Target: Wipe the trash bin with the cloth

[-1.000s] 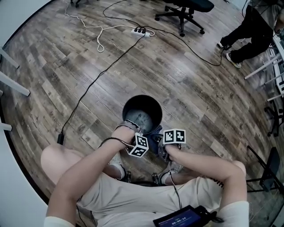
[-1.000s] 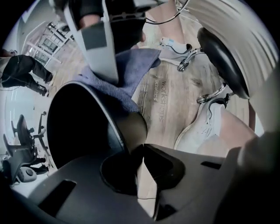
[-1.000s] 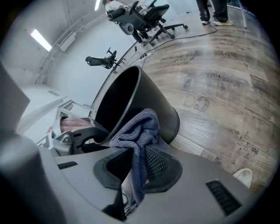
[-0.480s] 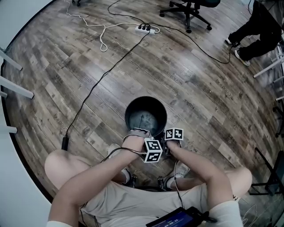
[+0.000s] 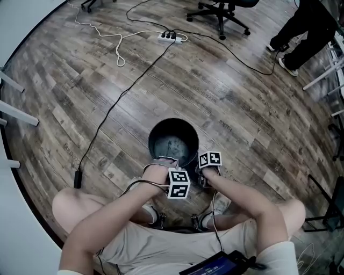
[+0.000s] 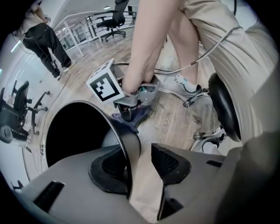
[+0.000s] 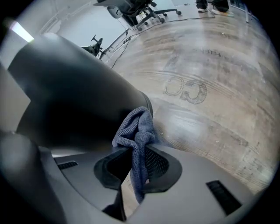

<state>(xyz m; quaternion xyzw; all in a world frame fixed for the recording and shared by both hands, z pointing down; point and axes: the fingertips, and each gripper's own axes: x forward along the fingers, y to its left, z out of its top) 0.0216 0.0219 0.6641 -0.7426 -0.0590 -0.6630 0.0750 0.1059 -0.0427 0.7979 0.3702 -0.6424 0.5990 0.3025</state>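
Note:
A round black trash bin [image 5: 173, 140] stands on the wood floor in front of my knees. My left gripper [image 6: 138, 168] points down over the near rim [image 6: 127, 146]. Its jaws have just been opening, and the bin wall runs between them: it lies against the left pad [image 6: 109, 168] and stands apart from the right pad. My right gripper [image 7: 138, 168] is shut on a blue-grey cloth [image 7: 138, 131], which is bunched against the bin's outer wall [image 7: 74, 96] near the floor. The head view shows only the two marker cubes, the left [image 5: 178, 183] and the right [image 5: 210, 159].
A black cable [image 5: 107, 115] crosses the floor to a power strip [image 5: 169, 37]. An office chair [image 5: 220, 11] and a standing person [image 5: 306, 27] are at the far side. My stool [image 6: 225, 109] and shoes [image 6: 186, 85] sit close behind the bin.
The right gripper has sunk beside the bin's near right wall with the cloth. The left cube has shifted a little to the right at the near rim.

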